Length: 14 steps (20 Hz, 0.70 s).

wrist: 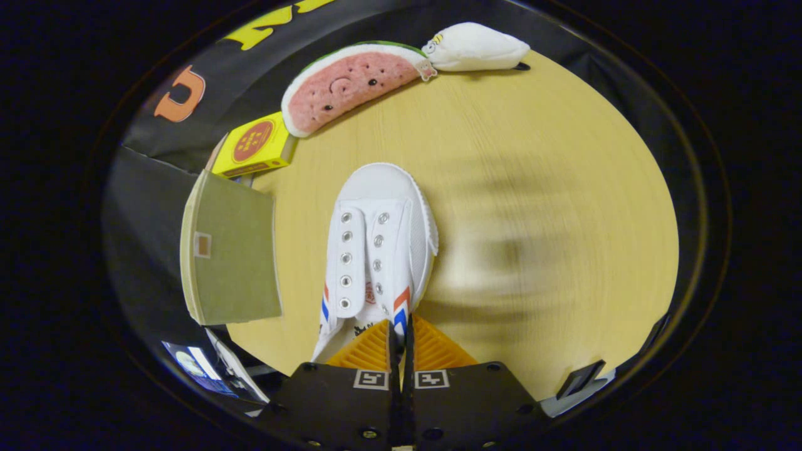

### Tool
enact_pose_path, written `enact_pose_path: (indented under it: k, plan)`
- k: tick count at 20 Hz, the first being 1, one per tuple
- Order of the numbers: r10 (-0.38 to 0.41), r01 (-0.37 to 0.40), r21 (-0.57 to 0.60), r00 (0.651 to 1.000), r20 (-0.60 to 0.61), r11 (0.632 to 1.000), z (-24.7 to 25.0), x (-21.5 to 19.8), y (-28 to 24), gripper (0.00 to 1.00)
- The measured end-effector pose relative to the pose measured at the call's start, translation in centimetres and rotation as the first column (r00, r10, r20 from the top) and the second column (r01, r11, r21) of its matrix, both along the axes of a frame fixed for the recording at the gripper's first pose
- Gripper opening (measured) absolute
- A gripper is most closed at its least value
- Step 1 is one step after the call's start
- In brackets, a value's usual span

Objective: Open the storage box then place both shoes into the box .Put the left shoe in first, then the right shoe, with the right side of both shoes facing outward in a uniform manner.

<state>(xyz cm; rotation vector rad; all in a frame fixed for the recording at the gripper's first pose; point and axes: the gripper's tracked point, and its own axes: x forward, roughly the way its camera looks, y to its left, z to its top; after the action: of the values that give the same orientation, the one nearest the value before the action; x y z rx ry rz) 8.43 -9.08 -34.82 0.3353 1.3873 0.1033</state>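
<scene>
- Between the jaws (401, 338), which are closed almost together, sits the heel-end collar of the white shoe (376, 250); they appear to pinch its thin canvas edge.
- Ahead of the jaws, the shoe points its toe away over the counter (532, 188), towards the watermelon toy (351, 84).
- Left of the shoe stands the box flap (232, 250).
- Judged light and soft; the collar should bend, so a firm pinch there suits.

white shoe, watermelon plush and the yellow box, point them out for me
white shoe (376, 250): gripper view, on the laced tongue, just ahead of the tongs (400, 335), whose fingers pinch its heel edge.
watermelon plush (351, 84): gripper view, on its pink face.
yellow box (254, 144): gripper view, on its top panel.
</scene>
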Motion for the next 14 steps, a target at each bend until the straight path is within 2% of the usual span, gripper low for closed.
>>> enact_pose_path:
  k: [8,14]
  plan:
    - [0.093,-0.092,-0.013,0.984,0.155,0.996,10.7,2.2,9.7,0.00]
    - [0.158,-0.160,-0.005,0.969,0.189,0.987,13.3,4.1,22.1,0.00]
